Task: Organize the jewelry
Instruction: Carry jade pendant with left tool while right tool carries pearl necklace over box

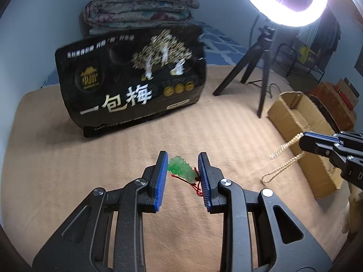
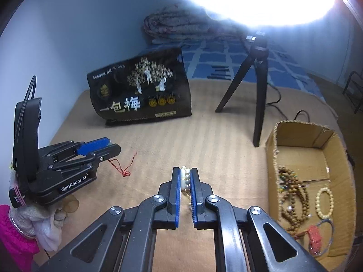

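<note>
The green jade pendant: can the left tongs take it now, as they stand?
Probably yes. The green jade pendant lies on the tan blanket between the open left tongs, nothing covering it. The right tongs, holding a pearl bracelet, are off to the side.

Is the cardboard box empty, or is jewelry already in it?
Not empty: the cardboard box holds brown wooden beads and a cream bracelet.

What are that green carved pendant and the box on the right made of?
The green pendant looks like jade or a glass or resin imitation: translucent, glossy, carved, hung on a red cord. The pictures cannot tell which. The box is plain brown corrugated cardboard, matte, with frayed cut edges and visible creases.
</note>
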A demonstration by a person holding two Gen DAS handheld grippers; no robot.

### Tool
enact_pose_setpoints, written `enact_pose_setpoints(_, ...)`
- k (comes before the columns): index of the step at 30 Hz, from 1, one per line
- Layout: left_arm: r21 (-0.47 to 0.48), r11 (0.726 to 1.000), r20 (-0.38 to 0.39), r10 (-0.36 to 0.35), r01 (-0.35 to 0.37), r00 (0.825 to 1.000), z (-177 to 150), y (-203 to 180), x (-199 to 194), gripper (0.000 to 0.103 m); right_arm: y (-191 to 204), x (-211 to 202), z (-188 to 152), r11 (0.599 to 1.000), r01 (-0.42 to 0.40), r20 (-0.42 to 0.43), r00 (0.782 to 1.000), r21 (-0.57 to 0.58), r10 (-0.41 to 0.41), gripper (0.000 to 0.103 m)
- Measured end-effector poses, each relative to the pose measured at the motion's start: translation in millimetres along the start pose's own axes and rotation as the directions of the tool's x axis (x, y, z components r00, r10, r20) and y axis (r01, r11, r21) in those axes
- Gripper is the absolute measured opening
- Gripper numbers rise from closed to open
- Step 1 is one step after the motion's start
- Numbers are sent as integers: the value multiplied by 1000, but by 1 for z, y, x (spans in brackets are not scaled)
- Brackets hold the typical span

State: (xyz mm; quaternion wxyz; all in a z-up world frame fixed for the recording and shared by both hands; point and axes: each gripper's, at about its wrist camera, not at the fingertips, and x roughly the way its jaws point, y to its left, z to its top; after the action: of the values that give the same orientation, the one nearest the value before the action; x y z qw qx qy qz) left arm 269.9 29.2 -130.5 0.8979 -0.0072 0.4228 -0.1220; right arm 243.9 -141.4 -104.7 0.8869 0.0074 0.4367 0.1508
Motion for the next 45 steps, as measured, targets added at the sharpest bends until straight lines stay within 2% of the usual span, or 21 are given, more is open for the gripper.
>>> enact_pose_setpoints(12, 47, 996, 49, -72, 69, 996, 8, -54, -44, 27, -23, -60, -6, 999, 38, 78, 996, 29, -40, 5)
enact_pose_setpoints(21, 87, 988, 70, -131, 125, 989, 11, -101, -62, 27, -54, -100, -12, 995, 83, 134, 987, 56, -90, 5)
enact_pose_setpoints(34, 147, 963, 55, -236, 226, 970, 14, -183, -56, 27, -112, -130, -22, 980, 158, 165, 970, 118, -177, 5)
enact_pose_setpoints(45, 175, 950, 36, -268, 258, 963, 15, -223, -42, 27, -148, -125, -29, 967, 206, 138, 964, 150, -227, 5)
